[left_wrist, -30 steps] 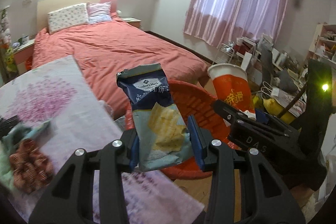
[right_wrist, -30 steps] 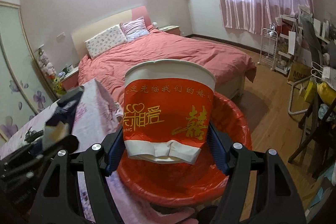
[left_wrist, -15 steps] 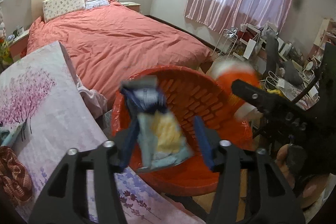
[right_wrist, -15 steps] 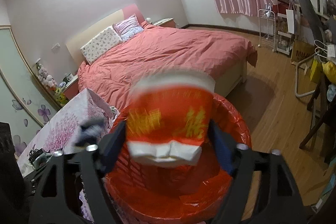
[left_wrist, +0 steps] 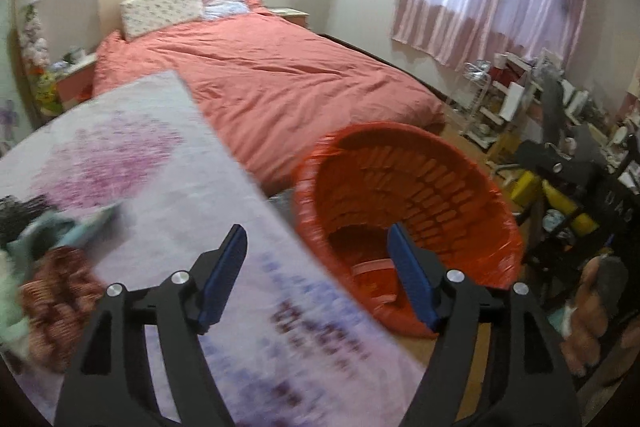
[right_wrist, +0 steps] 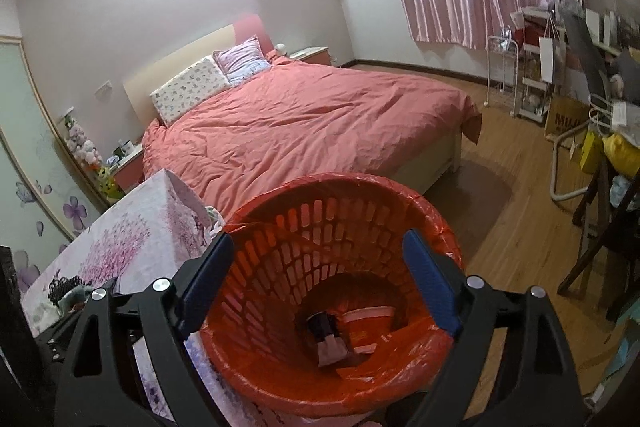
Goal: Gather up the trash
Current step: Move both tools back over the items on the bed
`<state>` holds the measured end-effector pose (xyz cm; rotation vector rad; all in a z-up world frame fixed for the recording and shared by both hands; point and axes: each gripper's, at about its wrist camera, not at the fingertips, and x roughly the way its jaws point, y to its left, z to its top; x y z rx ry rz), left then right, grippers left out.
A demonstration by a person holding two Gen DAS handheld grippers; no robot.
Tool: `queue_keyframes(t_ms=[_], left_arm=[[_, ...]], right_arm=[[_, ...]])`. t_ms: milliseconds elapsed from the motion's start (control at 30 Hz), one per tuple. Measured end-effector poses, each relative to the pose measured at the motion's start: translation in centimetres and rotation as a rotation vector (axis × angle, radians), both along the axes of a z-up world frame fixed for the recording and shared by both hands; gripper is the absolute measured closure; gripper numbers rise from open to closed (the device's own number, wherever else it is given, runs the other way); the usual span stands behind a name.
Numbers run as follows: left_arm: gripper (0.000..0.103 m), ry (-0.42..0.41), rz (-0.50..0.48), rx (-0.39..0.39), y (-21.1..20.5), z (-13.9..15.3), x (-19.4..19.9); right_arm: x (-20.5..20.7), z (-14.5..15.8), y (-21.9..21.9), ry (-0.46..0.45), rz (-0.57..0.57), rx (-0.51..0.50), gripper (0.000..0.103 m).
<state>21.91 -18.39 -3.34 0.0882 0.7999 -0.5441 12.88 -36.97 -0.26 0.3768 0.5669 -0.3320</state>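
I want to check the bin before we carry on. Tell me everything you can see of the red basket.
The red basket is round, plastic-looking, with slotted walls, lined with a red bag folded over its rim. It stands upright on the wooden floor between the bed and the flowered table. At its bottom lie a red paper cup and a dark snack packet.

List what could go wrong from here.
1. The left tool is opening with nothing between its jaws and hangs over the table edge; reaching back, it may snag the cloth pile instead of trash.
2. The bin stands tight against the table, so a bump could tip it, spilling the cup and chip bag.
3. The liner sags at the rim and may slip in.
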Motion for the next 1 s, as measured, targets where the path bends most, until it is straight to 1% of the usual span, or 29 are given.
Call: queue_keyframes(t_ms=[133,200,300,400,567,633,733,833,933,1000], left_arm=[[0.026,-0.062,0.069,0.037,3.8,1.2,-2.0],[0.025,-0.077,0.099,0.043,5.4,1.5,-2.7],[0.025,-0.101,0.168,0.062,9.0,2.0,-3.9],[0.025,-0.113,0.229,0.067,12.1,2.1,-4.8],[0.025,-0.121,0.374,0.074,18.9,2.2,-5.7],[0.025,-0.123,0.436,0.090,21.5,2.0,-5.8],[0.025,-0.092,0.515,0.090,25.3,0.9,-5.5],[0.027,-0.038,0.579,0.052,28.5,-0.2,-4.8],[0.033,-0.009,0.594,0.014,29.8,-1.0,-4.1],[0.035,0.000,0.596,0.002,30.2,-1.4,-3.9]], right_arm=[[0.3,0.5,2.3,0.004,0.045,-0.027,0.017],[0.3,0.6,3.7,0.007,0.075,-0.036,0.017],[0.4,0.5,6.1,0.014,0.121,-0.055,0.017],[0.8,0.2,8.4,0.032,0.180,-0.065,0.017],[1.1,-0.7,12.4,0.062,0.271,-0.084,0.018],[1.4,-1.1,14.1,0.075,0.310,-0.095,0.018],[1.9,-1.5,16.2,0.092,0.360,-0.101,0.020],[2.5,-2.0,18.0,0.110,0.401,-0.108,0.022],[2.6,-2.6,19.7,0.125,0.427,-0.117,0.022],[2.7,-2.7,20.3,0.135,0.439,-0.121,0.022]])
